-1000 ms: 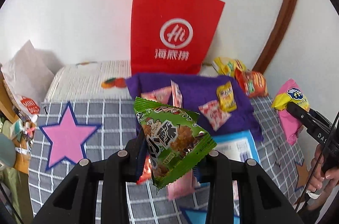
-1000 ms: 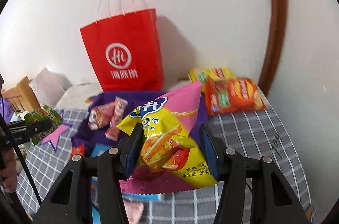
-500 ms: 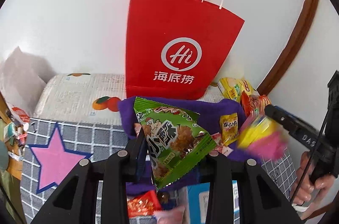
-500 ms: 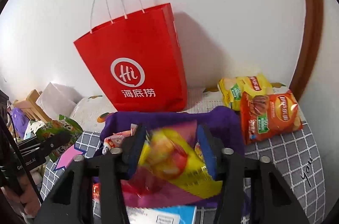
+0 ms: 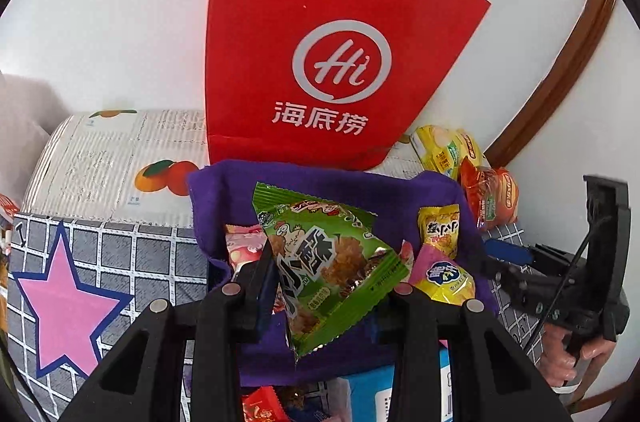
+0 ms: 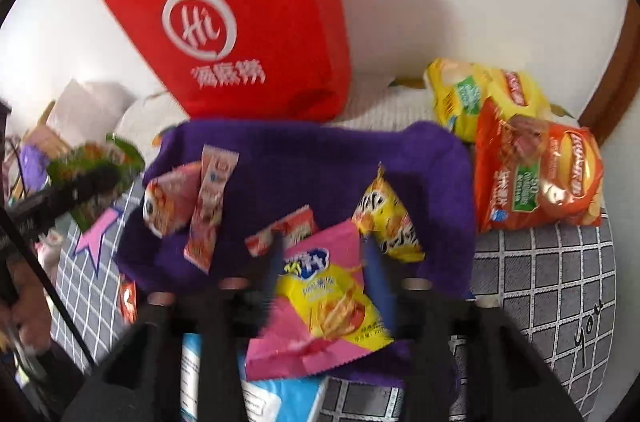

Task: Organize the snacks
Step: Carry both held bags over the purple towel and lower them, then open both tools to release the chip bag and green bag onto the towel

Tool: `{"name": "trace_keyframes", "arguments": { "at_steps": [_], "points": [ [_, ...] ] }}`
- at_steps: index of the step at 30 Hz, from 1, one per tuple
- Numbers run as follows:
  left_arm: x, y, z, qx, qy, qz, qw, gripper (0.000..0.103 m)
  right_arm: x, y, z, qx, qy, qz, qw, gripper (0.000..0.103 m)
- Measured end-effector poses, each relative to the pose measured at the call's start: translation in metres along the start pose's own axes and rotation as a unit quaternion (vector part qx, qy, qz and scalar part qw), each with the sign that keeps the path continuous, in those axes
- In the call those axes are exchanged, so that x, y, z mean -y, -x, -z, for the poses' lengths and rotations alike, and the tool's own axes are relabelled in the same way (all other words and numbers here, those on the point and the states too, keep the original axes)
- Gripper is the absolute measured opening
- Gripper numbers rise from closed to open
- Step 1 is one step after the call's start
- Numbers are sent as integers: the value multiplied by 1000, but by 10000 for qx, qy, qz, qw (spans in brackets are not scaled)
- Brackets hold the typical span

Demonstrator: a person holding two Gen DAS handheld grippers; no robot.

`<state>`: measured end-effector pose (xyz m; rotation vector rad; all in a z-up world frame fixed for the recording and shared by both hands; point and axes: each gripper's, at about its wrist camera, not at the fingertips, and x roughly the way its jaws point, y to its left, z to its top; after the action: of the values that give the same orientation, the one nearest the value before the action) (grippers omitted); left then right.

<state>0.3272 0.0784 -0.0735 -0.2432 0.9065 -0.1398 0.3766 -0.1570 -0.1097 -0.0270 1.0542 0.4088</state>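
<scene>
My left gripper point(image 5: 330, 286) is shut on a green snack packet point(image 5: 328, 262) and holds it above the purple cloth point(image 5: 224, 198). My right gripper point(image 6: 326, 262) is shut on a pink and yellow snack packet point(image 6: 320, 302), low over the purple cloth point(image 6: 288, 158); this view is blurred. That packet point(image 5: 444, 274) and the right gripper also show at the right of the left wrist view. Several small snack packets lie on the cloth, among them a yellow one point(image 6: 386, 218) and a pink striped one point(image 6: 210, 206).
A red paper bag point(image 5: 320, 54) stands against the wall behind the cloth. Yellow point(image 6: 472, 94) and orange point(image 6: 536, 174) chip bags lie at the right. A blue and white pack point(image 6: 280, 398) lies near the front. A checked blanket with a pink star point(image 5: 64, 306) covers the surface.
Both grippers have moved forward toward the red bag and the purple cloth. The right gripper has dropped low over the cloth with its pink packet.
</scene>
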Motion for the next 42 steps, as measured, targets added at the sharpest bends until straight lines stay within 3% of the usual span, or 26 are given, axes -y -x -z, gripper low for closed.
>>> {"name": "trace_keyframes", "arguments": {
  "at_steps": [5,8,11,14,16,25,35,42],
  "points": [
    [-4,-5,-1,-82,57,48,9999,33,1,-18,8,-378,240,-130,9989,54],
    [-3,-6,-1,-84,28,49,9999,33,1,-34,12,-575,408,29,9975,54],
    [-2,-6,0,-92,-14,76,9999,33,5,-49,14,-774,253,-211,9965,51],
    [-1,-7,1,-103,-35,76,9999,33,-2,-47,15,-549,417,-155,9975,47],
    [-1,-7,1,-115,-26,70,9999,33,-2,-41,13,-435,366,-261,9980,39],
    [0,-11,2,-117,-8,68,9999,33,16,-10,8,-10,207,336,9992,38],
    [15,-35,9,-479,-147,106,9987,33,16,-44,8,-345,392,681,9963,38],
    [13,-49,14,-760,-72,-95,9970,33,24,-21,5,-39,129,720,9973,39]
  ]
}}
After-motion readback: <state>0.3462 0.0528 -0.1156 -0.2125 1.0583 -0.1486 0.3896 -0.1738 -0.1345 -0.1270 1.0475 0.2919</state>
